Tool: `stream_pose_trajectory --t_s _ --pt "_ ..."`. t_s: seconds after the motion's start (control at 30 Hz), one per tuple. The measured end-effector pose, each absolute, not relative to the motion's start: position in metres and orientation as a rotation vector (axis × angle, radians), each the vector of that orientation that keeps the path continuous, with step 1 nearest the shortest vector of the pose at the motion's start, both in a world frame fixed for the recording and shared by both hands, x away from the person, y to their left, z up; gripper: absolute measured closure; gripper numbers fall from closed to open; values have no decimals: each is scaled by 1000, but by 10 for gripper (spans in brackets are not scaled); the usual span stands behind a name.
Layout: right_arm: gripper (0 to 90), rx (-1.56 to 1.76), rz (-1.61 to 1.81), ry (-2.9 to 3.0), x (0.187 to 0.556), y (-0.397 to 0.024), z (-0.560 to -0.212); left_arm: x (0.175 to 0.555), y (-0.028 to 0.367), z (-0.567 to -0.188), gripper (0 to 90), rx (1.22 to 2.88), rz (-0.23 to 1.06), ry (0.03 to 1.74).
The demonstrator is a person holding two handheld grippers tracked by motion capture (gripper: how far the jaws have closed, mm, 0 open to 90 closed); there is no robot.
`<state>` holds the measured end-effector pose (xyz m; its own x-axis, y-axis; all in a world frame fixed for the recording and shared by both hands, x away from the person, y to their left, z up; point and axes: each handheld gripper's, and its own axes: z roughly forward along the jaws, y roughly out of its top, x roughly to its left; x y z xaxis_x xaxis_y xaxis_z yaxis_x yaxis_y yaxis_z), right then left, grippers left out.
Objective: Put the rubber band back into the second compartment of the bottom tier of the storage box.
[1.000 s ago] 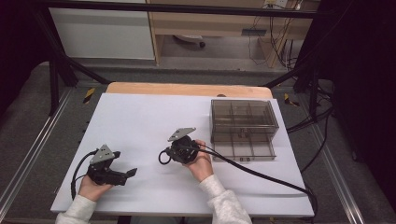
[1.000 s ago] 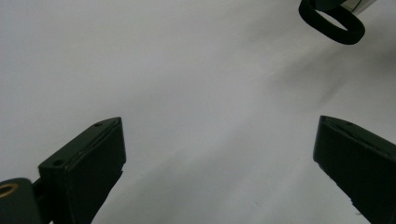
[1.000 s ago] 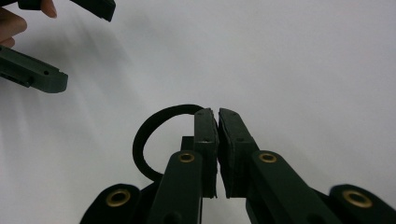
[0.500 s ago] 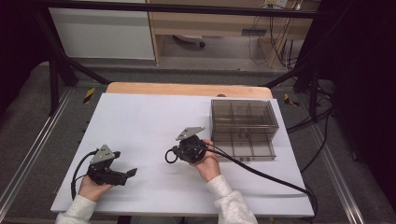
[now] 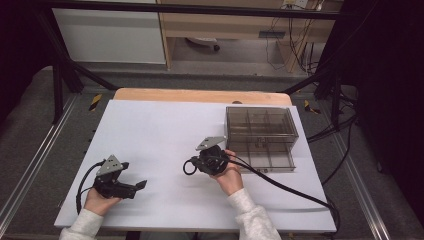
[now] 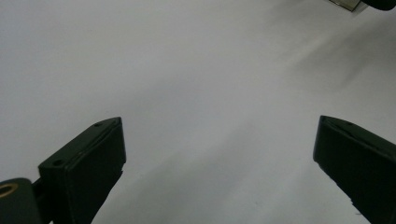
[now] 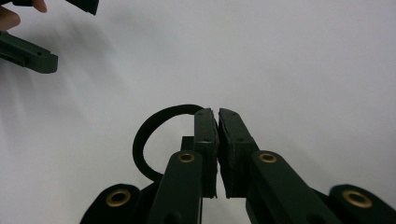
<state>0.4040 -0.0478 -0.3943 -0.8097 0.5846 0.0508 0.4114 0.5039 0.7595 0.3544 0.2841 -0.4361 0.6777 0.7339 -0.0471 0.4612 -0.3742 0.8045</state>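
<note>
Two grippers occupy the white surface (image 5: 165, 125): the right gripper (image 5: 192, 166), jaws pressed together on nothing, has shifted toward the smoky compartment box (image 5: 260, 137) at its 2 o'clock, suggesting an approach, while the left gripper (image 5: 141, 185) rests wide open at 7 o'clock.

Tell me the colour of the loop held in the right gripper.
Black; the loop shows best in the right gripper view.

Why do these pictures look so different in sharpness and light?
High view: even overhead light, dark room edges, the smoky transparent compartment box fairly sharp. Left gripper view: the black jaws loom close and soft over the white tabletop, with faint grey shadows. Right gripper view: the right gripper crisp, the tabletop evenly lit, glare-free.
</note>
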Motion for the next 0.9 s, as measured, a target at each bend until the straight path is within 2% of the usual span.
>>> stream_pose_trajectory --t_s 0.9 --pt "866 895 1184 2493 401 -83 -386 355 284 -436 24 2037 404 922"
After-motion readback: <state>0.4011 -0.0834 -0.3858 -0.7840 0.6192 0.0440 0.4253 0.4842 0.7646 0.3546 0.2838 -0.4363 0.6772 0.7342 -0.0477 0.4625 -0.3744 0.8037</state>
